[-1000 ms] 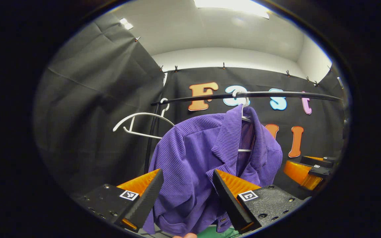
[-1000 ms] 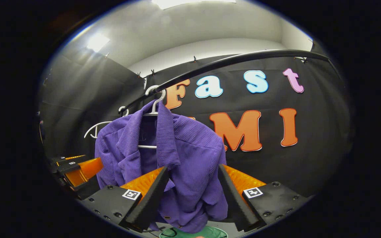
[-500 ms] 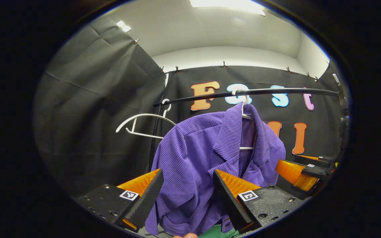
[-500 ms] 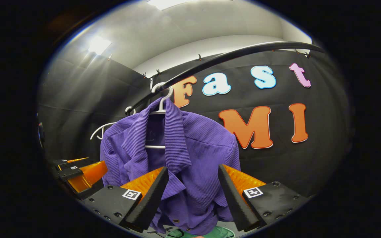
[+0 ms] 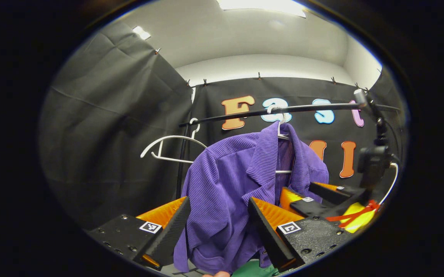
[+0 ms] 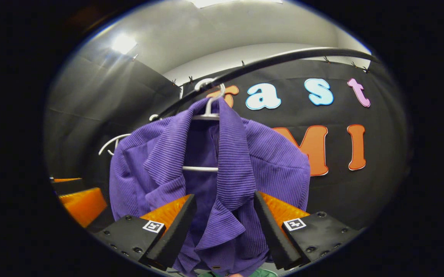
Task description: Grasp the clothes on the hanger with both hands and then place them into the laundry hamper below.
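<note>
STEP approach | purple shirt (image 6: 210, 165) hangs on white hanger (image 5: 283, 132) at 12 o'clock; larger than a second ago, you've closed in | left claw (image 5: 216, 223), right claw (image 6: 222, 223) both spread, unloaded | NEXT pinch the fabric

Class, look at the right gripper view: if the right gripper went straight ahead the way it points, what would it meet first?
Most likely the purple shirt on its white hanger: its open front and collar lie between the open right gripper fingers. Depth is unclear.
</note>
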Demonstrator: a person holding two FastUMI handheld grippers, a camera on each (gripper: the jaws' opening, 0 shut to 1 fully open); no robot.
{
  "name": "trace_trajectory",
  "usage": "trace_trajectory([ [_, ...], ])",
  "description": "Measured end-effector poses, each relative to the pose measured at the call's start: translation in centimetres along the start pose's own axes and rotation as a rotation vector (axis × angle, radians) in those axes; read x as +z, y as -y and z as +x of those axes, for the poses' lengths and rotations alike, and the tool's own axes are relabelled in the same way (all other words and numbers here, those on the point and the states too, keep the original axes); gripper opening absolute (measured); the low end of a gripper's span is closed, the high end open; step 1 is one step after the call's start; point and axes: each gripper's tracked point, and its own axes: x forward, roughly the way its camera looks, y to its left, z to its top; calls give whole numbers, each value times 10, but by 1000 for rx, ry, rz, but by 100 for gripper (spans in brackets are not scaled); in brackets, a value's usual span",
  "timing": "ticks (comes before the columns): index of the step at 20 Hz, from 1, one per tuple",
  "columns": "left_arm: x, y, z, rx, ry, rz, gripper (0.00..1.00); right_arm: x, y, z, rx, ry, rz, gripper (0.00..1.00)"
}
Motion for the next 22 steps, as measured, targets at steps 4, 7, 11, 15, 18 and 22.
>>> trace_trajectory([
  [4, -8, 2, -2, -11, -20, -5, 94, -45, 50, 29, -125, -111, 120, 94],
  [7, -17, 9, -3, -32, -39, -7, 94, -34, 84, 18, -106, -67, 220, 78],
  [11, -43, 38, 6, -105, -96, -59, 95, 7, 114, -5, -71, 29, 119, 15],
  [15, -65, 92, 20, -233, -156, -147, 92, 40, 123, -35, -34, 72, 67, 10],
  [18, -72, 94, 43, -159, -136, -147, 90, 55, 123, -56, 5, 95, 77, 15],
  [22, -77, 109, 74, -114, -83, -128, 95, 65, 123, -68, 25, 125, 26, 15],
])
